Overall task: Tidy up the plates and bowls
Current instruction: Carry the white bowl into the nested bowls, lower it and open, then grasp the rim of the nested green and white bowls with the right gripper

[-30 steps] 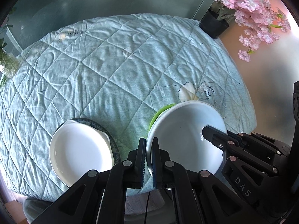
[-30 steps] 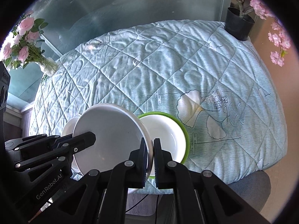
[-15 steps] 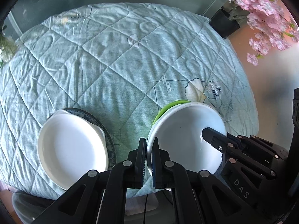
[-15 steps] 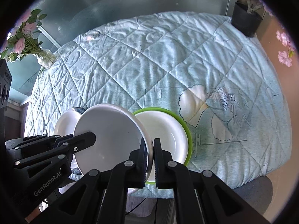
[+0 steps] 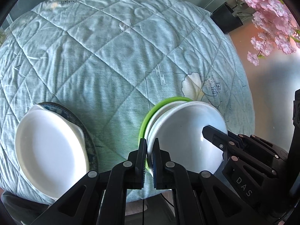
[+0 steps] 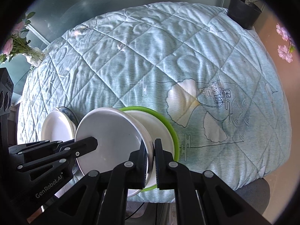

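Two grippers clamp one white bowl (image 5: 185, 136) above a green-rimmed bowl (image 5: 150, 116) on a quilted blue cloth (image 5: 112, 56).

The left gripper (image 5: 149, 150) is pinched tight on the white bowl's left rim; the right gripper (image 6: 149, 153) is pinched tight on its opposite rim, its fingers (image 5: 215, 135) showing in the left view across the bowl; the white bowl hangs tilted over the green-rimmed bowl, and whether the two touch cannot be told; left of the white bowl, well apart, a white dish (image 5: 48, 148) sits on a dark patterned plate (image 5: 88, 140); far beyond the white bowl stands a black pot (image 6: 243, 13) with pink blossoms (image 5: 271, 15); a glass vase of pink flowers (image 6: 24, 50) stands off the cloth's far left edge.
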{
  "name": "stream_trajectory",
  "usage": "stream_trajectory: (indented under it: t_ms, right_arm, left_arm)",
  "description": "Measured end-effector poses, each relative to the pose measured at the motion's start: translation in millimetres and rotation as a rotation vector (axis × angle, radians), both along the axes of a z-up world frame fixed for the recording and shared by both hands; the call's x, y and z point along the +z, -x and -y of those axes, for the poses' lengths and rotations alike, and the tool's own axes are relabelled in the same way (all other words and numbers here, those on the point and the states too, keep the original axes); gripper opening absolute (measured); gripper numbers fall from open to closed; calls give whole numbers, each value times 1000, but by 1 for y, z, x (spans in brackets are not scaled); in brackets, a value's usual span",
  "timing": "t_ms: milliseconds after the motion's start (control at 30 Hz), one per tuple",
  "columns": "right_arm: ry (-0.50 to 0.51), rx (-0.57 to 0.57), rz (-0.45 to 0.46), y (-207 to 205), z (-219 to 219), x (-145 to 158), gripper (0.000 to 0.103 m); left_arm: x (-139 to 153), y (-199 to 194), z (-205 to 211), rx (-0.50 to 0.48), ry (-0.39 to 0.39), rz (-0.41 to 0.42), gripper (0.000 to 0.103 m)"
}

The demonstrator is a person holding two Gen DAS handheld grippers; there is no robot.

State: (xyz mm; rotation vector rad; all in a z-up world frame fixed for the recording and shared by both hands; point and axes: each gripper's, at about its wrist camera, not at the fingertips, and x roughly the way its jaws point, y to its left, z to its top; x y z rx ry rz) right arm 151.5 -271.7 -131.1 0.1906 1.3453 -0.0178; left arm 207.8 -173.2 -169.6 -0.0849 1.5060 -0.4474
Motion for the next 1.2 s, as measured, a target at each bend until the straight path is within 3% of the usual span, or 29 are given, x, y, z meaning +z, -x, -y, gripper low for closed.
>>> stream_trajectory:
  t_ms: [533, 700, 800, 867, 900, 933, 1000, 1100, 1200]
  right_arm:
    - [78, -12, -24, 1, -2, -18, 7]
    - [40, -23, -29, -1, 2, -19, 13]
    - [8, -18, -25, 0, 3, -14, 29]
    - [21, -12, -2, 2, 2, -5, 61]
    - [36, -13, 22, 4, 3, 2, 67]
    - [41, -13, 37, 5, 4, 7, 74]
    - [30, -5, 75, 8, 10, 20, 82]
    - [32, 18, 98, 14, 19, 31, 88]
    - [13, 16, 108, 19, 28, 35, 91]
  left_arm:
    - [1, 4, -11, 17, 19, -4, 3]
    - [8, 7, -21, 26, 10, 13, 3]
    - [17, 8, -27, 29, -2, 51, 11]
    - [26, 10, -30, 30, -14, 81, 20]
    - [32, 11, -31, 31, -27, 105, 40]
    - [37, 12, -33, 37, -47, 127, 68]
    - [55, 16, -41, 77, -76, 211, 93]
    - [77, 21, -52, 93, -3, 283, 101]
    - [87, 25, -53, 49, 4, 279, 96]
